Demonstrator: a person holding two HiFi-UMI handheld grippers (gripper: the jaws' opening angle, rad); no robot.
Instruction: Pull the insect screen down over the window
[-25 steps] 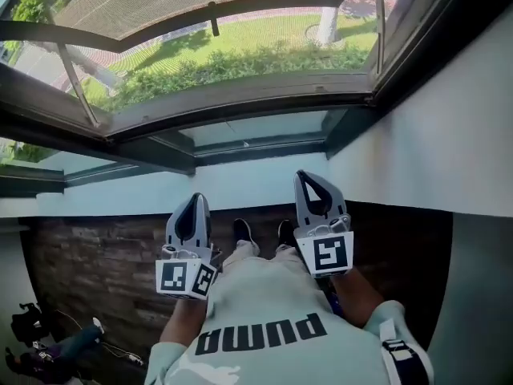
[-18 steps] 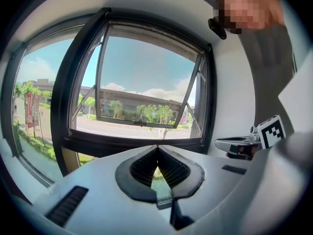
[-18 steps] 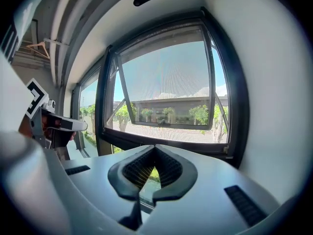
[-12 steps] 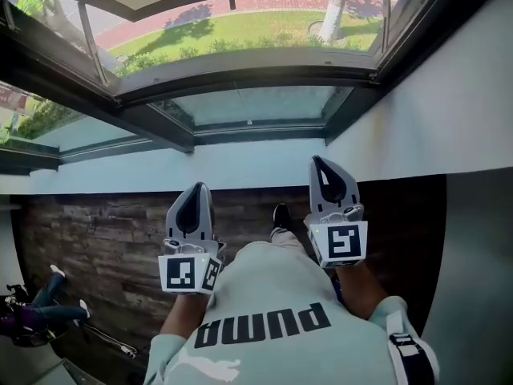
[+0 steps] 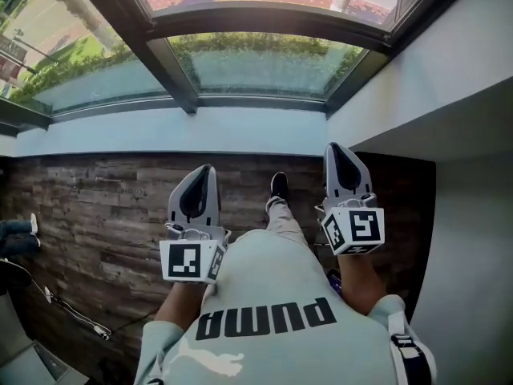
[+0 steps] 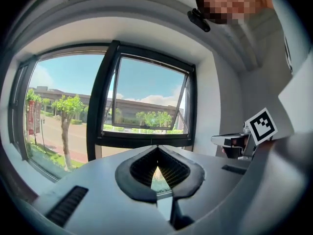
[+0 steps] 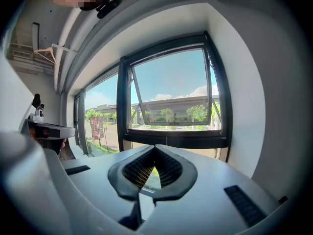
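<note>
Window (image 6: 142,102) ahead, sash tilted outward; left claw (image 6: 157,153) and right claw (image 7: 154,153) both closed, holding nothing.

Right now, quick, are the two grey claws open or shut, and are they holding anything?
Left grey plastic gripper: shut, holding nothing.
Right grey plastic gripper: shut, holding nothing.
</note>
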